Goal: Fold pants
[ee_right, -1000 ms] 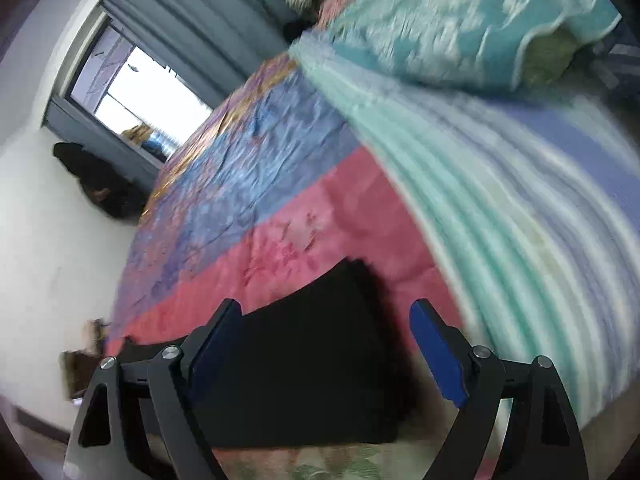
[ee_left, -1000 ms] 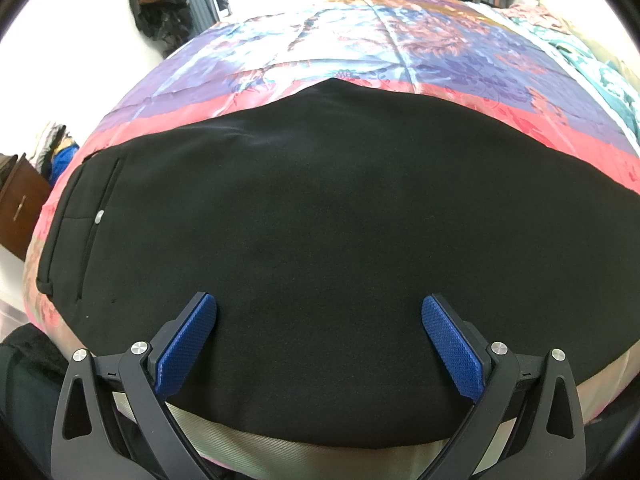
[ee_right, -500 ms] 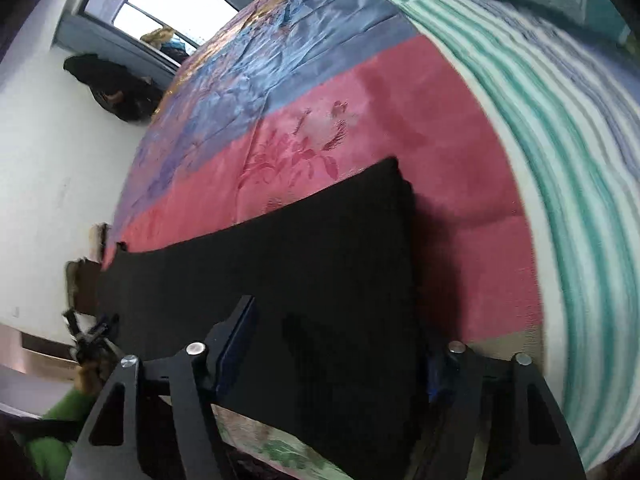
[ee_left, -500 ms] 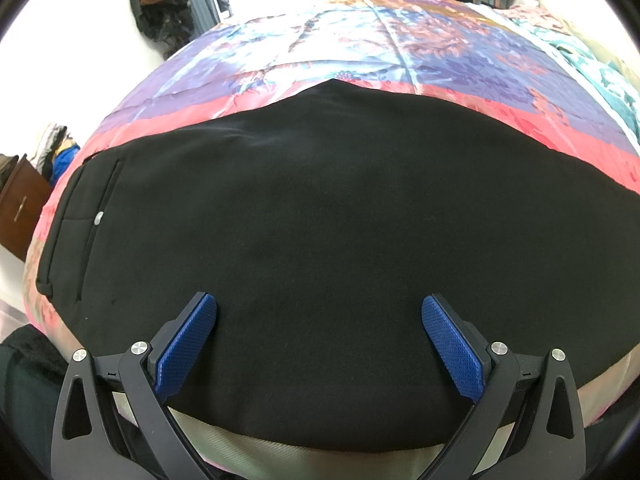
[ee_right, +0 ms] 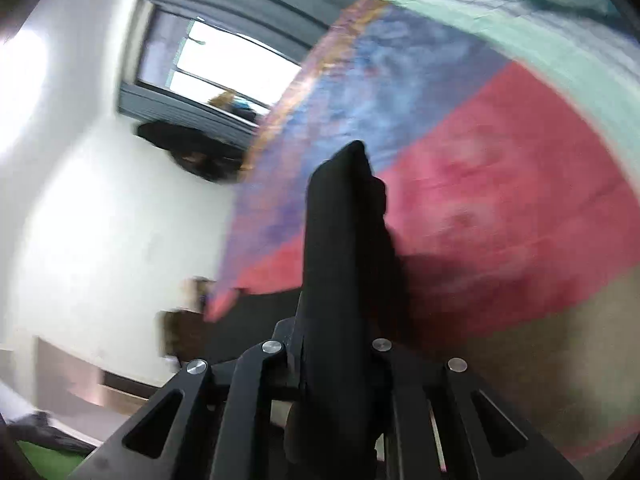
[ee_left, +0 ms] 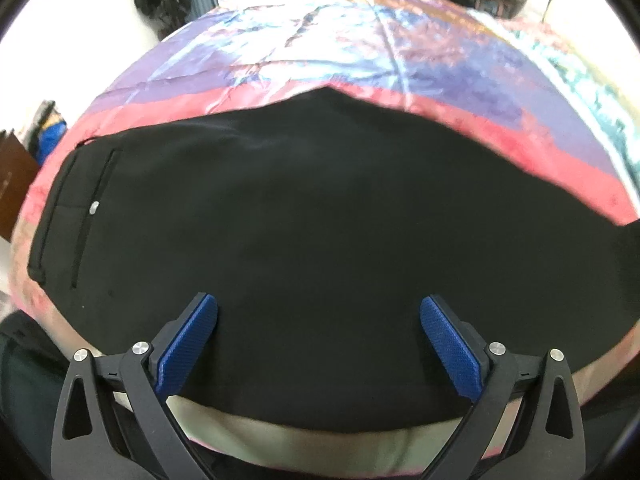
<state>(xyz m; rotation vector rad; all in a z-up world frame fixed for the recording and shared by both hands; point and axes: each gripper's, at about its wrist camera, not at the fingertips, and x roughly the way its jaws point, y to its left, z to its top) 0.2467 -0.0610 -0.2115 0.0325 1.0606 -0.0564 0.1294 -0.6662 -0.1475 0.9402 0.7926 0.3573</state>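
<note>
Black pants [ee_left: 320, 216] lie flat across the near part of a bed, waistband with a small button at the left. My left gripper [ee_left: 318, 312] hovers over their near edge, open and empty, blue pads [ee_left: 188, 344] wide apart. In the right wrist view my right gripper [ee_right: 340, 352] is shut on the leg end of the pants [ee_right: 344, 240], which stands up out of the jaws in a raised fold above the bedspread. Its pads are hidden by the cloth.
The bed carries a satin bedspread [ee_left: 360, 44] in pink, purple and blue bands [ee_right: 500, 184], with a teal striped blanket [ee_right: 500, 8] on the far right. A wooden cabinet [ee_left: 12, 184] stands left of the bed. Dark clothes hang on the wall [ee_right: 188, 148] near a window.
My right gripper came down onto the leg end, closed on it and has lifted and swung it up. The left gripper has stayed open over the near edge.
</note>
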